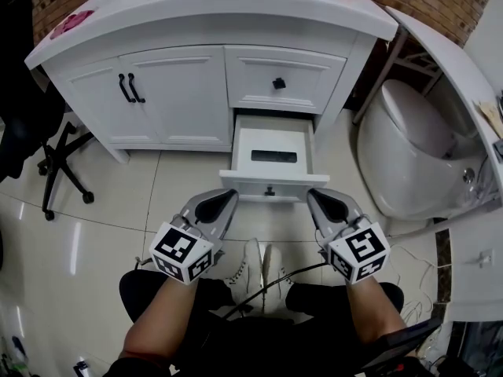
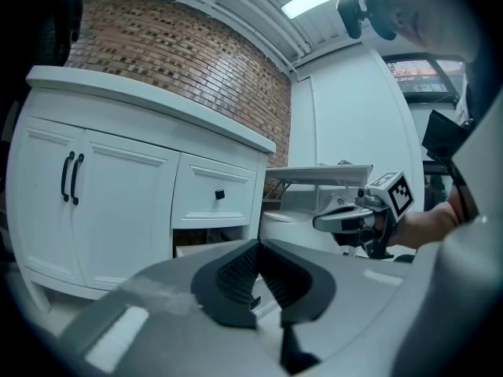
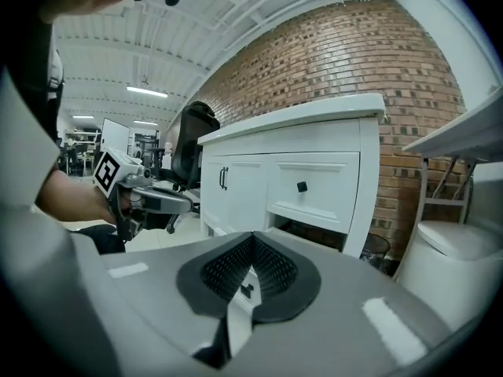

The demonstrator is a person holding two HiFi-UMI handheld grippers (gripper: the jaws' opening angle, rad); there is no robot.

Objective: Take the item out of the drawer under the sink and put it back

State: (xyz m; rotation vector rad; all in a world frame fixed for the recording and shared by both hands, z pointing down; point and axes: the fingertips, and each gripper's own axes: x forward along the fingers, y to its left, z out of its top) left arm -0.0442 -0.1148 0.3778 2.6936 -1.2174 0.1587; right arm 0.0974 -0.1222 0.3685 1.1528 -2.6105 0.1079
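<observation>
The lower drawer (image 1: 271, 185) of the white sink cabinet stands pulled out. A flat black item (image 1: 273, 156) lies inside it. My left gripper (image 1: 227, 198) hovers just off the drawer's front left corner, shut and empty. My right gripper (image 1: 315, 198) is at the front right corner, also shut and empty. In the left gripper view the left gripper (image 2: 258, 277) has its pads together, and the right gripper (image 2: 354, 218) shows beyond. In the right gripper view the right gripper (image 3: 251, 269) is shut, with the left gripper (image 3: 149, 201) off to the left.
Above the open drawer is a shut drawer with a black knob (image 1: 279, 83). Double doors with black handles (image 1: 130, 88) are to its left. A white toilet (image 1: 409, 155) stands at the right and a black office chair (image 1: 47, 155) at the left. The person's legs and white shoes (image 1: 258, 264) are below.
</observation>
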